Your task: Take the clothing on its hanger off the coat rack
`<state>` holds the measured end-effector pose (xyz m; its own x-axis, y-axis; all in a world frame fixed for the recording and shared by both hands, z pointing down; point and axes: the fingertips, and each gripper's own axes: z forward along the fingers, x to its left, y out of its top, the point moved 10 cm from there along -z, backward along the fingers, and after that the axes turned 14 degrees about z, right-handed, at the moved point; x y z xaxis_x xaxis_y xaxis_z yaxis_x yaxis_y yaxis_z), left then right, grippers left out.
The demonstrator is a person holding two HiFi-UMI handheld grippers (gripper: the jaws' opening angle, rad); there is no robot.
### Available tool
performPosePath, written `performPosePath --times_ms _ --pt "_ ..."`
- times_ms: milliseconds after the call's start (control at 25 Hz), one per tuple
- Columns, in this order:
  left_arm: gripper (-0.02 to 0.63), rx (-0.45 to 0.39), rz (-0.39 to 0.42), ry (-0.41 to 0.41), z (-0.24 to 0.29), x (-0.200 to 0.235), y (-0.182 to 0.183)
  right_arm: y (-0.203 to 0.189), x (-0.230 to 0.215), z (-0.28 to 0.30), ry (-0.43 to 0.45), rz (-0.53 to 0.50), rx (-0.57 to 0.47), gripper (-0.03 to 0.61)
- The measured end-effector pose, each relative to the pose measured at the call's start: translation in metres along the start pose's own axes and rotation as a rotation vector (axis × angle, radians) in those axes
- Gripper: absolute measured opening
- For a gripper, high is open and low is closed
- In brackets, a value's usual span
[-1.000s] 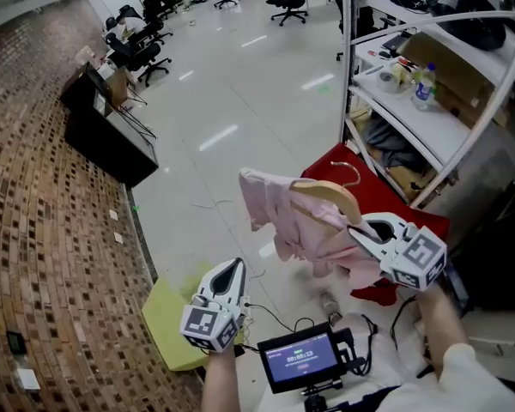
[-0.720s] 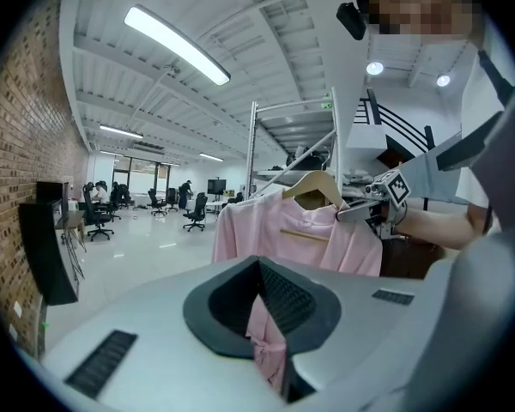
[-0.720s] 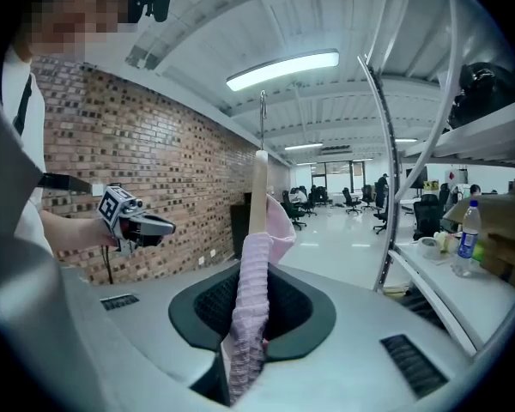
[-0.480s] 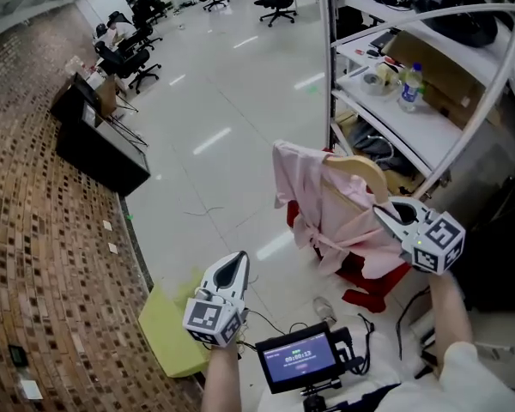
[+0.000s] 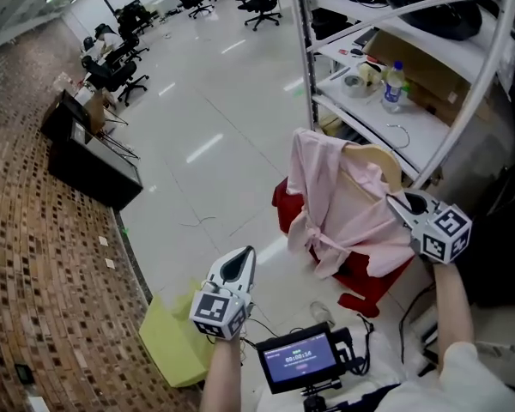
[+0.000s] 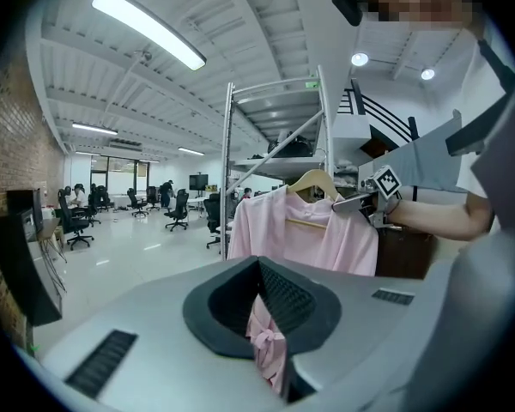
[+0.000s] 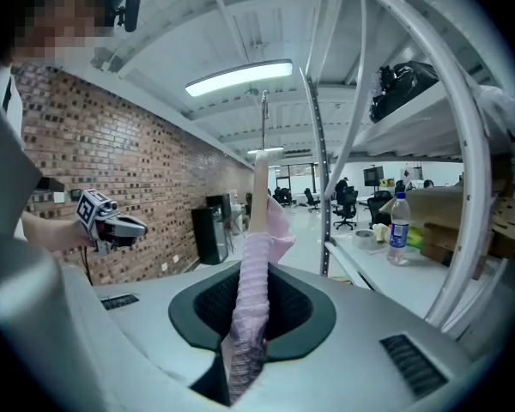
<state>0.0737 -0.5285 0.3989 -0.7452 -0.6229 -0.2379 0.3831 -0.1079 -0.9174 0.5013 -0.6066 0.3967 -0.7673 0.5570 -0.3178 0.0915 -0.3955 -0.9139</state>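
Pink clothing [image 5: 339,209] sits pinched between right gripper [image 7: 249,303] jaws.

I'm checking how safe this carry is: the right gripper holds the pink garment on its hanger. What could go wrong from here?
1. The right gripper has its fingers shut on cloth at one shoulder of the pink garment. The wooden hanger sits tilted, so it might slip out, or the garment might slide off it.
2. The white shelf frame stands close beside the load, so a swing could snag it there.

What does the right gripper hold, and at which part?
The pink garment on its hanger, pinched at one shoulder end by the right gripper.
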Motion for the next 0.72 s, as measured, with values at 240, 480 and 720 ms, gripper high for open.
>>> performPosePath --times_ms 240,480,720 --pt "0.008 0.015 0.026 -0.061 0.052 -0.015 0.011 -0.002 -0.065 -0.01 -0.08 0.022 -0.005 0.044" --pt "0.008 0.037 0.051 -0.089 0.076 -0.017 0.013 -0.018 -0.104 0.0 -0.16 -0.013 0.026 0.044" --pt "0.008 0.068 0.043 -0.094 0.091 -0.015 0.005 -0.042 -0.137 0.023 -0.217 -0.025 0.045 0.044"
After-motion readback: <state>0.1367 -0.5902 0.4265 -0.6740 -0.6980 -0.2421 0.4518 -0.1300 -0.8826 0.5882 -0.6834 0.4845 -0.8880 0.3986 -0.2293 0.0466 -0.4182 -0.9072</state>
